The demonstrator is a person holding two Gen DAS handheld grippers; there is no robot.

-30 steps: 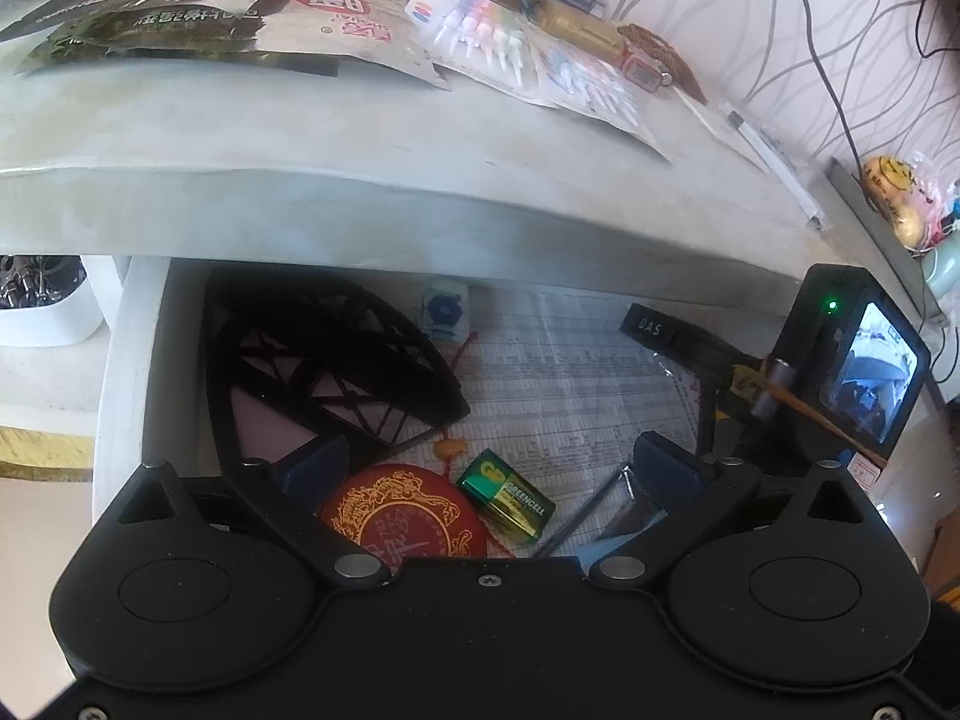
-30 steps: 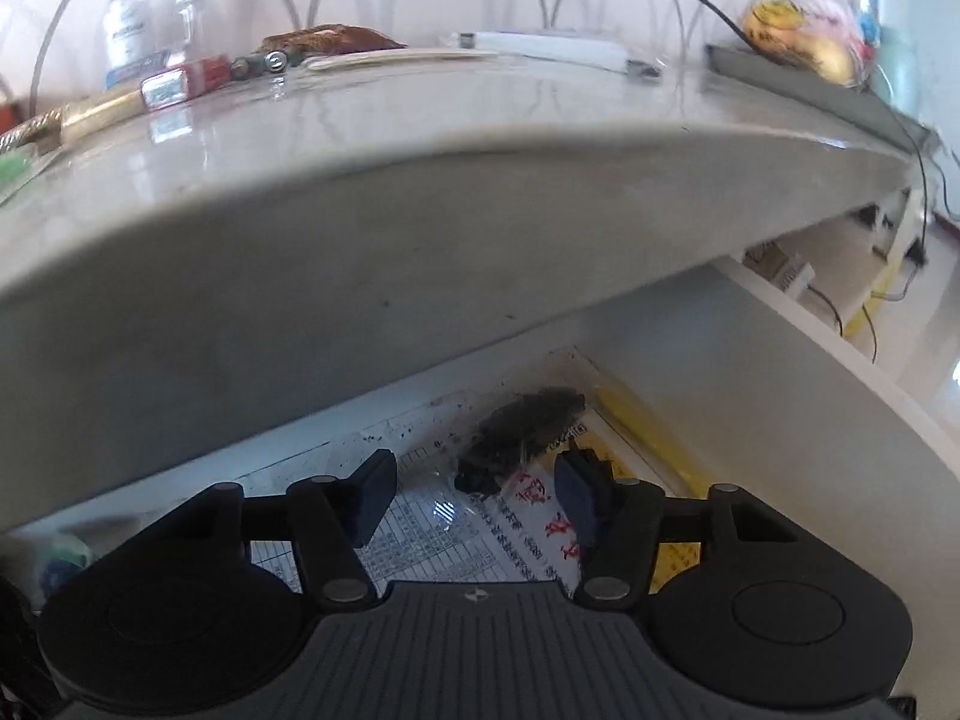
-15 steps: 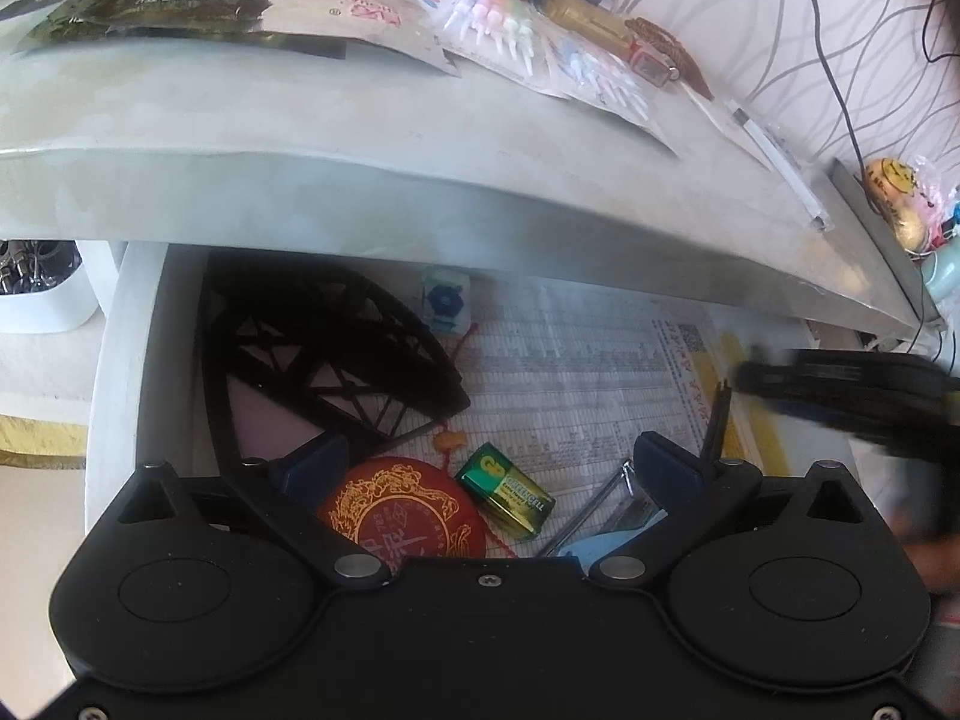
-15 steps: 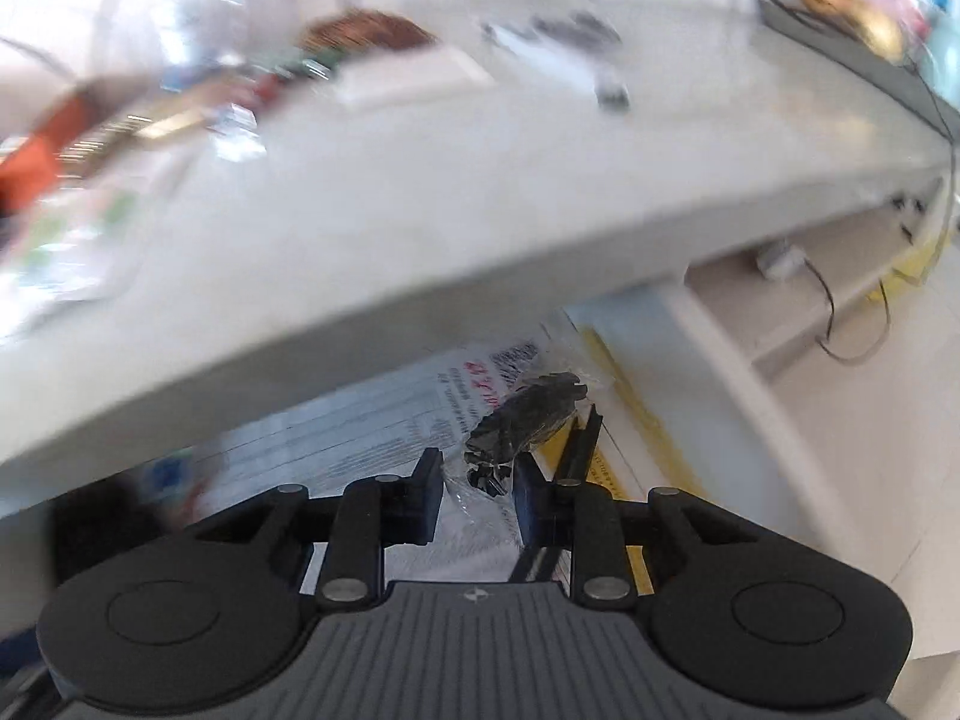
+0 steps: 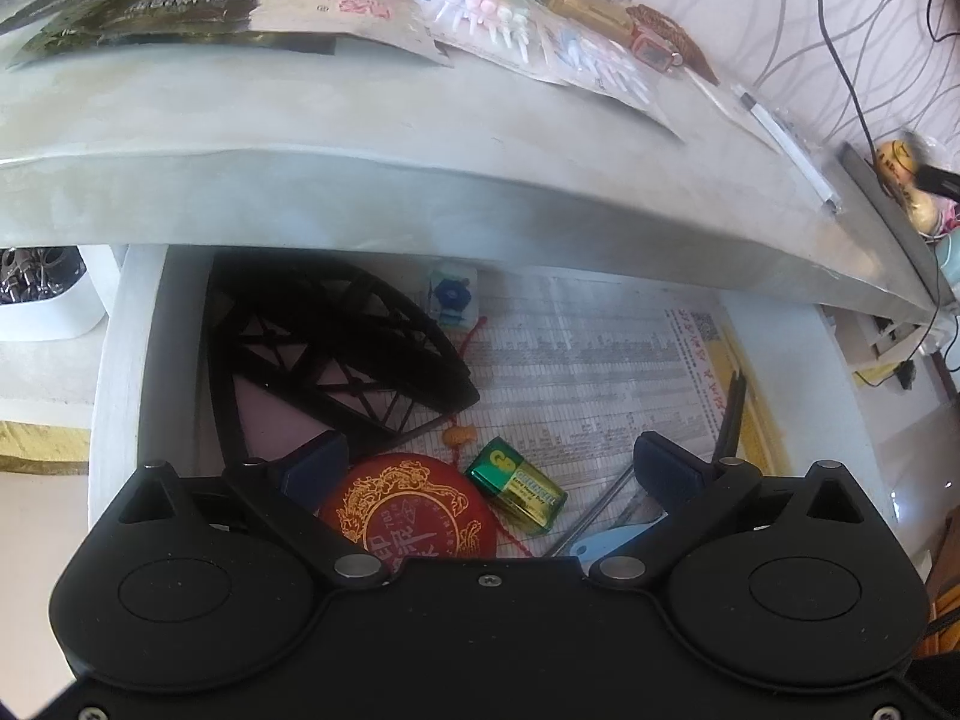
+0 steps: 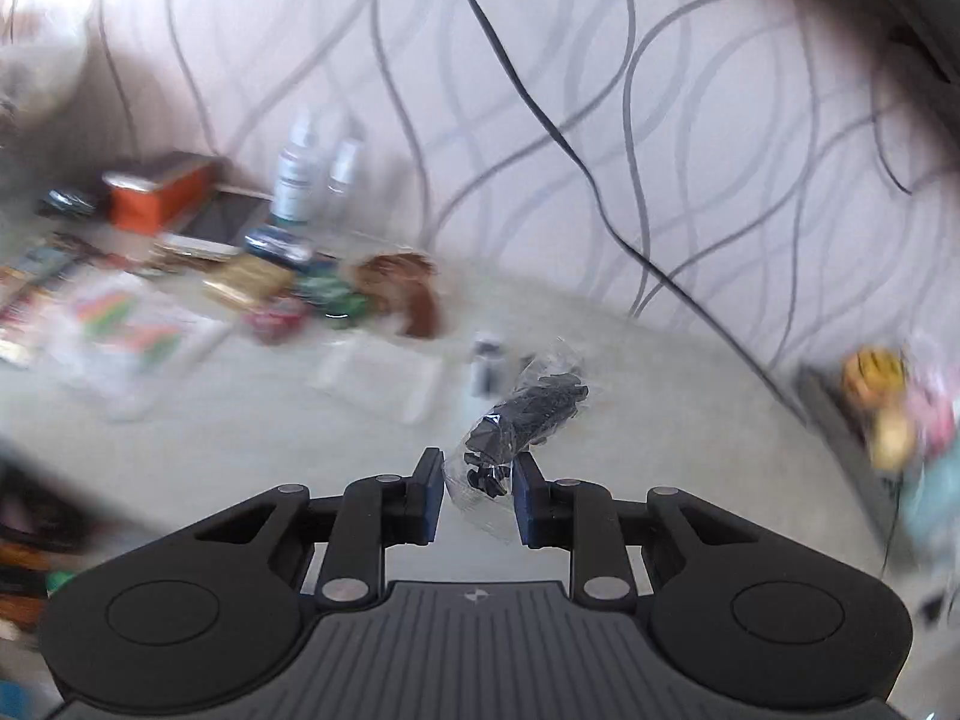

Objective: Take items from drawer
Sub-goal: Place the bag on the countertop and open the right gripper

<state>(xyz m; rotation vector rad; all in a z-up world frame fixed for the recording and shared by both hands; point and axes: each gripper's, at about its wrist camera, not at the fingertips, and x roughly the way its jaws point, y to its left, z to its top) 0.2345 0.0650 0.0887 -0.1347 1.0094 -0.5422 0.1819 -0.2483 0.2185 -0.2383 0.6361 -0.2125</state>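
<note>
Drawer [image 5: 129,360] sits pulled out under the desk top [image 5: 420,180], lined with printed paper, likely so the hands can reach in from above. Inside it, from big to small: black lattice frame [image 5: 324,342] at the left, red round tin [image 5: 408,516] near the front, green battery [image 5: 519,483] just beside the tin, small blue-and-white packet [image 5: 453,297] at the back. Left claw [image 5: 489,468] hangs over the tin and battery with jaws wide apart, holding nothing, seemingly waiting its turn. Right claw [image 6: 477,504] is clenched on a clear bag of small black parts [image 6: 519,420], pinched at its lower end so the rest sticks out past the fingertips, above the cluttered desk top and well clear of the drawer, probably to set it down there.
</note>
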